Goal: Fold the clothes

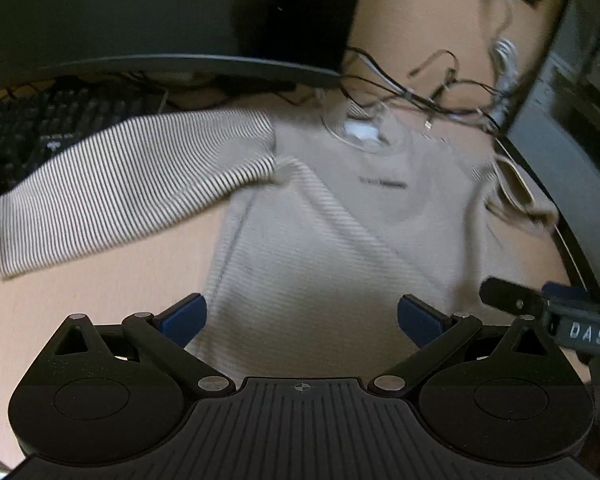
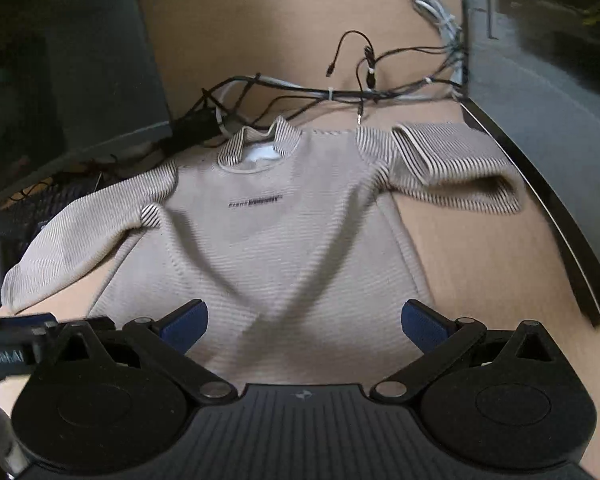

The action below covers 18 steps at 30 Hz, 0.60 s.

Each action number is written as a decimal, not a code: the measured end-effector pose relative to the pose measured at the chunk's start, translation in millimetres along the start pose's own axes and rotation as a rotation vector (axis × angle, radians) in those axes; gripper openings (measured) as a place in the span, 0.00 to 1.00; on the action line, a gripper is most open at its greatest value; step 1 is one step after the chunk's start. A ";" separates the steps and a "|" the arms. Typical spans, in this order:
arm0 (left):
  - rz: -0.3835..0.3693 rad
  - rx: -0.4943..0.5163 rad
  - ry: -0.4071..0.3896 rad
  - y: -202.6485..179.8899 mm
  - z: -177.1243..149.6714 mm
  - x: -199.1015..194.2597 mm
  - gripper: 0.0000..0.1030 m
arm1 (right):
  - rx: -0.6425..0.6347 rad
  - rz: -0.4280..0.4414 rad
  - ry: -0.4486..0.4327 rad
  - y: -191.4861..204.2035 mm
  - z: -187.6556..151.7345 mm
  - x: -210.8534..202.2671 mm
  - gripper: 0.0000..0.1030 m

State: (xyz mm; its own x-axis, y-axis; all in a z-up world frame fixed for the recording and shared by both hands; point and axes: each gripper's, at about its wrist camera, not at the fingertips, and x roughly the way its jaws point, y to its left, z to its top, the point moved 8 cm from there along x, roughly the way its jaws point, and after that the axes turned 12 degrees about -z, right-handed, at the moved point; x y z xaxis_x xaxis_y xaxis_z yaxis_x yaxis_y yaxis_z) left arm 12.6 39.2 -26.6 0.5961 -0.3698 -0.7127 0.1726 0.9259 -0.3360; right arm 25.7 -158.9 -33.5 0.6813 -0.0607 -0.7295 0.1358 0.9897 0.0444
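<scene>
A beige striped long-sleeved sweater (image 1: 332,232) lies flat, front up, on a tan desk, collar away from me; it also shows in the right wrist view (image 2: 268,240). Its left sleeve (image 1: 112,188) stretches out to the left. Its right sleeve (image 2: 452,164) is bunched and folded back near the right monitor. My left gripper (image 1: 302,316) is open and empty above the hem. My right gripper (image 2: 304,322) is open and empty above the hem too. The right gripper's tip (image 1: 512,300) shows at the right of the left wrist view.
A dark monitor (image 1: 160,16) and a black keyboard (image 1: 32,128) stand at the back left. Another dark monitor (image 2: 540,100) stands at the right. A tangle of black and white cables (image 2: 340,88) lies just behind the collar. Bare desk (image 2: 480,272) lies to the right of the sweater.
</scene>
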 end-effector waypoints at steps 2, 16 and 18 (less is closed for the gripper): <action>0.002 -0.013 0.003 -0.1 7.2 6.8 1.00 | 0.001 0.007 0.010 -3.7 5.8 10.5 1.00; -0.018 0.002 0.096 -5.9 28.2 71.2 1.00 | -0.135 0.050 0.070 0.3 37.9 72.7 1.00; -0.029 -0.006 0.102 -3.1 25.6 74.3 1.00 | -0.163 0.059 0.085 4.9 34.2 80.0 1.00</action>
State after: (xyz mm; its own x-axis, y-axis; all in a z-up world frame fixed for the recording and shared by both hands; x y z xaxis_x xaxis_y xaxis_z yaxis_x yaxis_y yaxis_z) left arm 76.4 10.9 -62.7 0.5079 -0.4027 -0.7615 0.1839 0.9143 -0.3608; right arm 105.4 -163.3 -68.2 0.6206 0.0018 -0.7842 -0.0256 0.9995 -0.0179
